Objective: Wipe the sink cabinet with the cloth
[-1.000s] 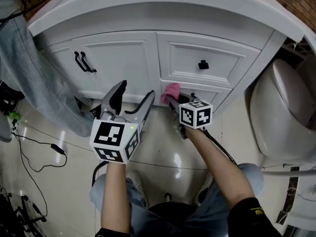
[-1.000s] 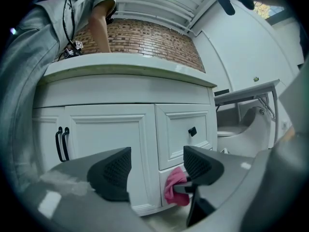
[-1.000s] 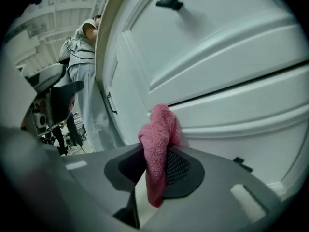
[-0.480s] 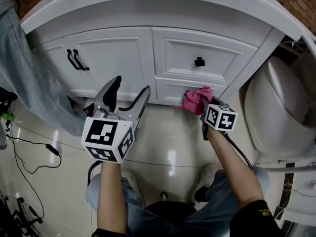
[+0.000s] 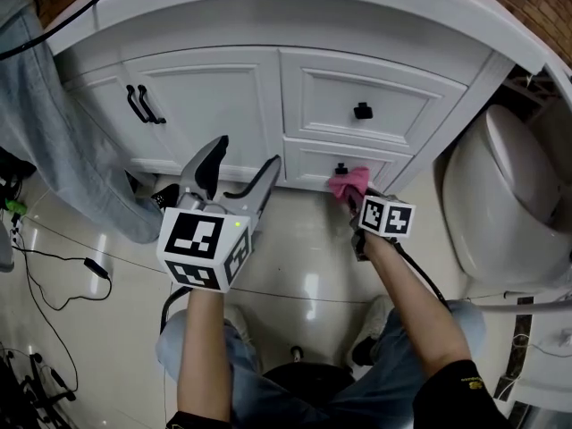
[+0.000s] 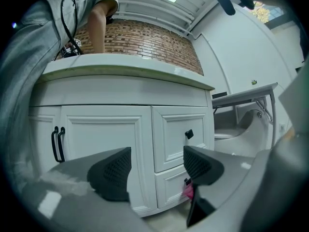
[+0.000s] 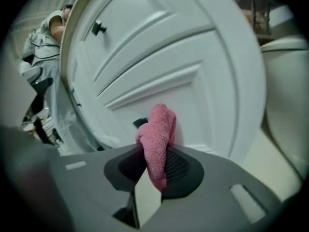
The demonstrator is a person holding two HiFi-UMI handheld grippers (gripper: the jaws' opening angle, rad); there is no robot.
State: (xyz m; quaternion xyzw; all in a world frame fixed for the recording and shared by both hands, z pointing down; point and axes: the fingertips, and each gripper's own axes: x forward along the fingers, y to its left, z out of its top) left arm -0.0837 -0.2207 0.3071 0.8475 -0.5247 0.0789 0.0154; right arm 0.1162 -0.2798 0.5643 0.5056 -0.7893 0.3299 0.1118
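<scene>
The left gripper (image 5: 243,159) has its jaws wide apart, holding nothing. The right gripper (image 5: 354,200) pinches the pink cloth (image 5: 349,182) against the bottom drawer (image 5: 308,162) of the cabinet (image 5: 214,105). The cloth might catch on the black knob (image 5: 340,169) and pull loose.

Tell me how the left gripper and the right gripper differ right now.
The left gripper has its jaws apart with nothing between them; the right gripper is shut on the pink cloth. The left gripper hangs short of the cabinet door, touching nothing; the right gripper holds the cloth against the lower drawer. Both point at the sink cabinet.
</scene>
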